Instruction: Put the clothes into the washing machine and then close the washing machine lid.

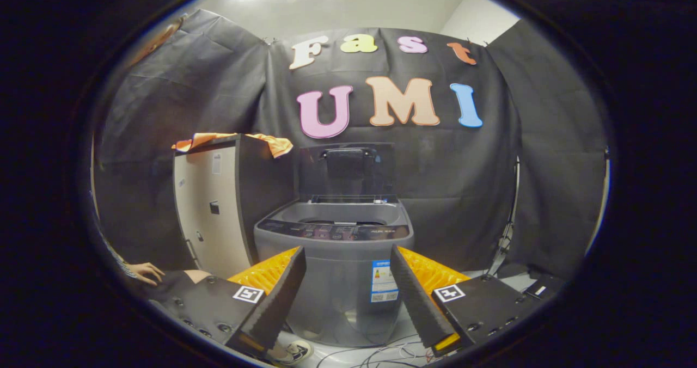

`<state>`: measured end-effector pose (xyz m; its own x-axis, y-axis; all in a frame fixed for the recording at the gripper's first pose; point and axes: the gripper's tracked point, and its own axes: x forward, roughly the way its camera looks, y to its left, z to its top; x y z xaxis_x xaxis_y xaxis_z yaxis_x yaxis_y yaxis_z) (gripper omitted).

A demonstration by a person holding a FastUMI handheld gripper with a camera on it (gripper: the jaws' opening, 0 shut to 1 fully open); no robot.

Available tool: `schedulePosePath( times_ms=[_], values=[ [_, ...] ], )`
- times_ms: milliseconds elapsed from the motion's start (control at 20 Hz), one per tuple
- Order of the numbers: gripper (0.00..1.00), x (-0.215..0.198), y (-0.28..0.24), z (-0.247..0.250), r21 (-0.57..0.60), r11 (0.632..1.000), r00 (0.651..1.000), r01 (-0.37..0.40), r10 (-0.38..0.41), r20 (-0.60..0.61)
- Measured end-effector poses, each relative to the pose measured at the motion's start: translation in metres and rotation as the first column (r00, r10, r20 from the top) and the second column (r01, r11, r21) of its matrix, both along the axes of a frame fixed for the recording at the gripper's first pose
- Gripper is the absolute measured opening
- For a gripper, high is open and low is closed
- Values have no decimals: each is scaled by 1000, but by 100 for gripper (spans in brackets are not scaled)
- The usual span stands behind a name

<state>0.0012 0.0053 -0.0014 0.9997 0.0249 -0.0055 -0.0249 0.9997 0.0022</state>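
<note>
Beyond your jaws, at the centre of the frame, stood the grey top-loading washing machine point(333, 270) with its lid point(347, 167) raised upright against the black cloth wall. Your gripper point(346, 294) was spread wide and held nothing; the machine's front panel showed in the gap between the two fingers, well ahead of them. You could see the dark control strip point(333, 230) running across the machine's front rim and a sticker point(383, 281) on its front face, just beside the right finger. Just left of the machine stood a tall cabinet point(213, 210) with a pale door, and the orange clothes point(234, 141) lay draped over its top, left of centre in the frame, one end hanging over the corner nearest the lid. At the lower left a hand point(146, 271) rested near the gripper's body. Low in the frame, between the fingers, cables point(392, 353) trailed on the floor, and a shoe point(297, 350) showed by the left finger's tip.
</note>
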Motion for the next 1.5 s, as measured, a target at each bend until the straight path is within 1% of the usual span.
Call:
schedulePosePath(
  times_ms=[150,300,450,600,800,900,1000,1250,1500],
  values=[
    [97,1,-3,3,0,1000,1000,13,-13,10],
    [97,12,3,5,-6,1000,1000,3,-3,13],
    [97,36,26,32,4,999,997,-54,53,48],
    [97,68,56,74,-5,992,988,-129,129,83],
    [97,111,109,140,-73,965,957,-250,258,134],
    [97,132,136,168,-78,949,938,-304,313,148],
    [98,154,159,192,-77,939,928,-335,343,143],
    [98,196,235,244,-59,890,881,-452,456,125],
    [98,231,299,269,-90,870,871,-484,489,47]
  ],
)
